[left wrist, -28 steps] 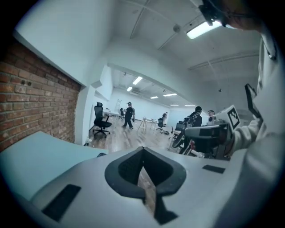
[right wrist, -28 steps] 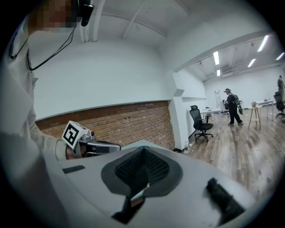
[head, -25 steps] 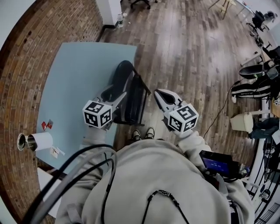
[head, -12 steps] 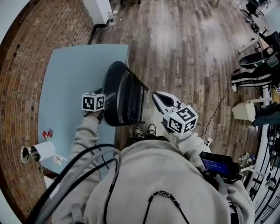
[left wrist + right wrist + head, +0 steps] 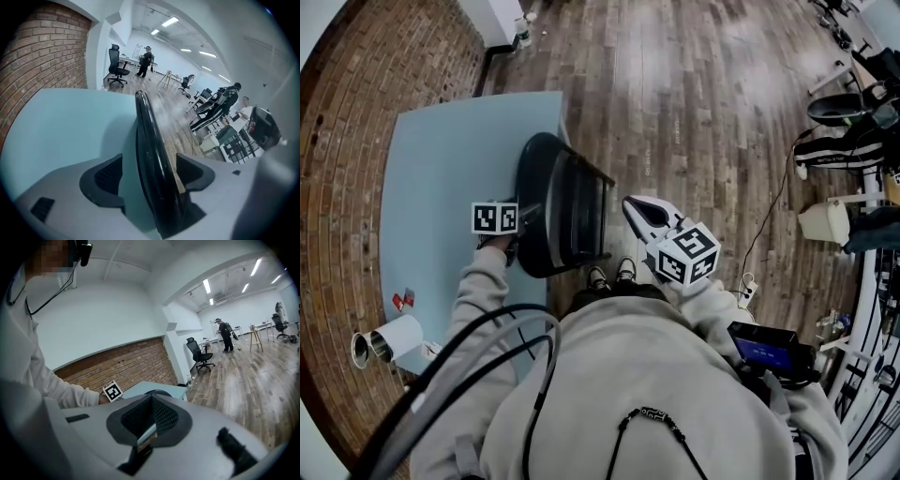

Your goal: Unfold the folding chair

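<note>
Folding chair point(image 5: 567, 211) is standing folded and upright on the wooden floor point(image 5: 694, 112), against the right edge of the light blue table point(image 5: 441, 159), just beyond the person's shoes point(image 5: 609, 275). Not opened at all yet.

Step in hand: the first grasp is being set up. Left gripper point(image 5: 150, 164) is reaching down to the chair's near-left rim. In the left gripper view the black curved edge is running straight through between the jaws. Its jaws have just been opening and are now standing wide, with gaps on both sides of the edge, so the pads are not pressing yet. Right gripper point(image 5: 636, 208) is hovering to the right of the chair, near the body. Its jaws are closed on nothing and are not touching the chair.

Next move, as a judgement: the left jaws likely need to close on that rim to steady the chair. The right gripper then needs to open and take the other panel or frame so the two parts can be pulled apart. Which part is the seat and which the back is hard to tell from here.

Versus a second ago: the left gripper was up near the chest, short of the chair. It has since come down and out, and the arm is now stretched to the rim. The right gripper is sitting slightly lower, jaws together as before. The chair is staying folded in the same spot.
</note>
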The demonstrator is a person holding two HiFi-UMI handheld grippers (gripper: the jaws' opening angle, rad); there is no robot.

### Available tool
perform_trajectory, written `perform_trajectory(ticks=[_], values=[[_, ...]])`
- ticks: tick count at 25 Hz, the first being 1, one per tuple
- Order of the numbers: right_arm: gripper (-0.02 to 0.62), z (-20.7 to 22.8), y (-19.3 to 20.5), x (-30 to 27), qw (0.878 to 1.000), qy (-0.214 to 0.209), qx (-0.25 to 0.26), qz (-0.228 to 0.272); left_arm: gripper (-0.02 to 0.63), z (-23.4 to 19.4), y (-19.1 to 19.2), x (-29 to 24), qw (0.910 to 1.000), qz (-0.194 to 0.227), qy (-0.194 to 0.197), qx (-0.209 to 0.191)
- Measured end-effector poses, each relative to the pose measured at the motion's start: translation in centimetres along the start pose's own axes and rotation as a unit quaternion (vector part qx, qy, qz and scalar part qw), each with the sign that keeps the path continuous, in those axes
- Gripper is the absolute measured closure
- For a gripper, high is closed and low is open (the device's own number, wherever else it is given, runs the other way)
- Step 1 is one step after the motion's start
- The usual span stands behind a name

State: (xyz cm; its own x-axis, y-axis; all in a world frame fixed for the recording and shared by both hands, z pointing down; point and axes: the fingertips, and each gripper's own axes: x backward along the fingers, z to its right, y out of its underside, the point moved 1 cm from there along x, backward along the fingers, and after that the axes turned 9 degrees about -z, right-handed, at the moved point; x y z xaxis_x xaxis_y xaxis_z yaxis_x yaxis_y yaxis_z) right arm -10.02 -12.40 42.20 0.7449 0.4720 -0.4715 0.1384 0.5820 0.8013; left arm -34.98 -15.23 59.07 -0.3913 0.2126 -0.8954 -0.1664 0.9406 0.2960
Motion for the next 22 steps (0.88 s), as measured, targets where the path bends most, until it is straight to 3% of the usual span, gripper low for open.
perform_trajectory(ticks=[5, 6, 8, 12, 16, 22], values=[[0.589, 1.6, 0.1, -0.8, 1.0, -0.002, -0.013, -0.009, 0.291, 0.1, 1.9, -1.8, 0.9953, -0.089, -0.015, -0.035], [0.589, 1.8, 0.2, -1.0, 1.0, -0.002, -0.014, -0.012, 0.334, 0.4, 2.0, -2.0, 0.9949, -0.095, -0.008, -0.033], [0.589, 2.4, 0.6, -1.4, 1.0, -0.001, -0.018, -0.018, 0.486, 1.0, 2.2, -2.3, 0.9944, -0.103, 0.011, -0.021], [0.589, 2.7, 1.7, -2.6, 0.999, -0.011, -0.038, -0.025, 0.509, 0.9, 2.3, -2.4, 0.9937, -0.111, 0.014, 0.012], [0.589, 3.1, 3.5, -4.0, 0.997, -0.016, -0.057, -0.039, 0.532, 0.5, 2.3, -2.4, 0.9944, -0.092, 0.005, 0.05], [0.589, 3.4, 7.4, -5.9, 0.991, -0.032, -0.095, -0.093, 0.538, 1.7, 2.1, -2.3, 0.9939, -0.098, -0.004, 0.051]])
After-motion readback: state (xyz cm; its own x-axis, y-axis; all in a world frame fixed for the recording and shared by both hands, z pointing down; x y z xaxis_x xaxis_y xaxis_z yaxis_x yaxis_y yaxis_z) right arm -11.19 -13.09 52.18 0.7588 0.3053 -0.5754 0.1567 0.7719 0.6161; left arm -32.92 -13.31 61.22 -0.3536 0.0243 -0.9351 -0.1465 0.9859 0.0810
